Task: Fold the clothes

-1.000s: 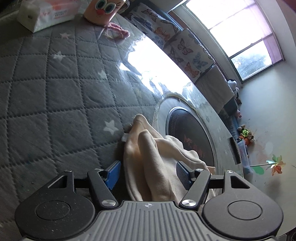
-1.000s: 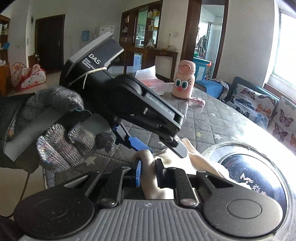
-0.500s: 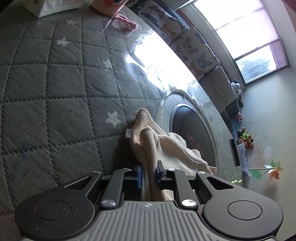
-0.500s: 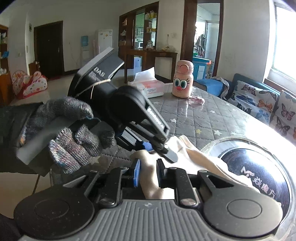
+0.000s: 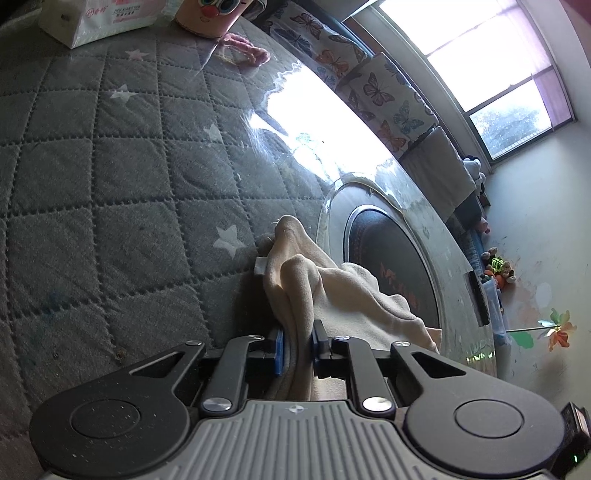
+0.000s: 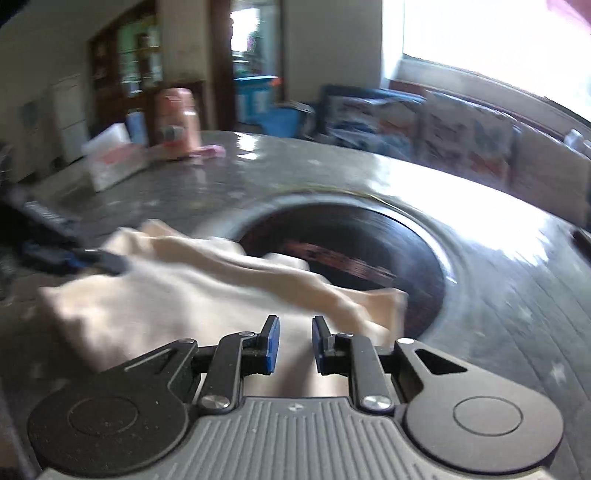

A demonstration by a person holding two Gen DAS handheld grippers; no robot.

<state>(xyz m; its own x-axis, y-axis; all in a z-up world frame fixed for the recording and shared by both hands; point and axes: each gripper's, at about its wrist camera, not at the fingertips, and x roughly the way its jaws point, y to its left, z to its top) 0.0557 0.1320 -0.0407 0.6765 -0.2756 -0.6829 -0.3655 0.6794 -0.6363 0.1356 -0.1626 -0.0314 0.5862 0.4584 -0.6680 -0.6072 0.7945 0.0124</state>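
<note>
Both grippers (image 5: pixel 297 345) (image 6: pixel 294 341) now gripping garment (image 5: pixel 325 291)

On the desk (image 5: pixel 110 177) there are one cream garment (image 5: pixel 332 291) between the jaws, one tissue pack (image 5: pixel 107 18), one pink bottle (image 5: pixel 210 14), and two butterfly cushions (image 5: pixel 388 107) beyond.

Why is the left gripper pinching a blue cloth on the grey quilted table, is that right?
Not quite: the cloth is cream, not blue. Only the pads on the gripper's fingers are blue. The left wrist view shows the left gripper pinching a fold of that cream cloth on the grey quilted table.
</note>
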